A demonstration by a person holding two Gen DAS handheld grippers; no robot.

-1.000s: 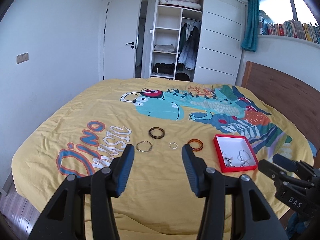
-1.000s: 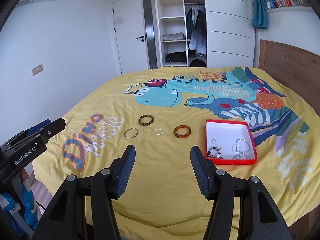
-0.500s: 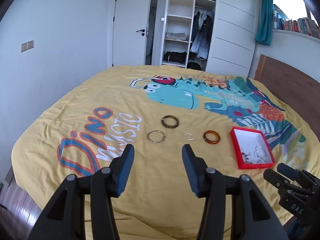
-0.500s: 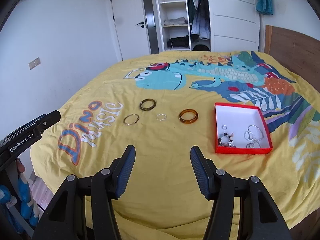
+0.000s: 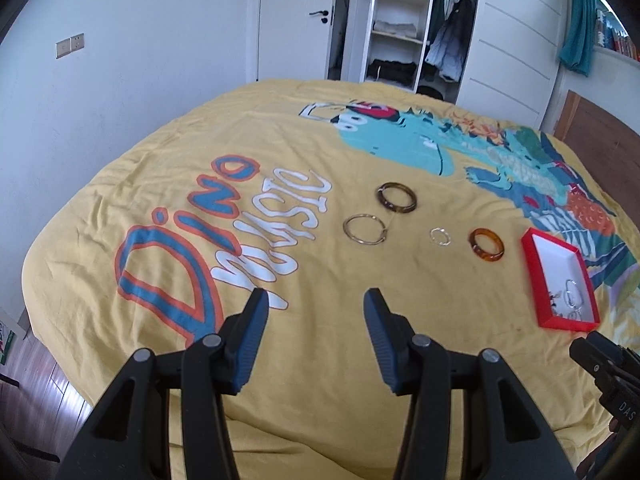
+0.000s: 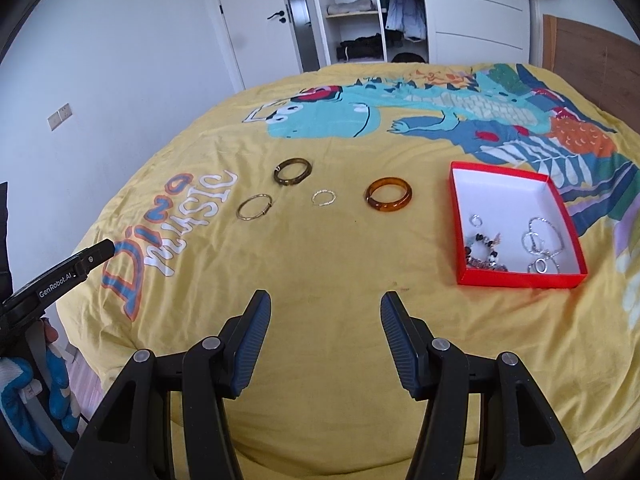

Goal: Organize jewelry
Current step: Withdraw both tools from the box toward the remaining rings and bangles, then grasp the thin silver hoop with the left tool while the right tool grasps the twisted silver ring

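Several loose pieces lie on the yellow bedspread: a dark tortoiseshell bangle (image 5: 396,197) (image 6: 292,171), a thin gold hoop (image 5: 365,229) (image 6: 254,207), a small silver ring (image 5: 440,237) (image 6: 323,197) and an amber bangle (image 5: 486,245) (image 6: 389,194). A red box (image 5: 536,276) (image 6: 520,280) with a white inside holds several silver and beaded pieces to their right. My left gripper (image 5: 316,300) is open and empty, in front of the hoop. My right gripper (image 6: 325,302) is open and empty, in front of the silver ring and amber bangle.
The bed's near edge runs just below both grippers. A wooden headboard (image 6: 592,56) stands at the right. A white door (image 5: 296,20) and an open wardrobe (image 5: 404,24) stand beyond the bed. Wooden floor (image 5: 36,380) shows at the lower left.
Both grippers have moved forward and tilted down toward the bed, so the jewelry looks larger and closer. Both stay open. Nothing on the bed has moved.
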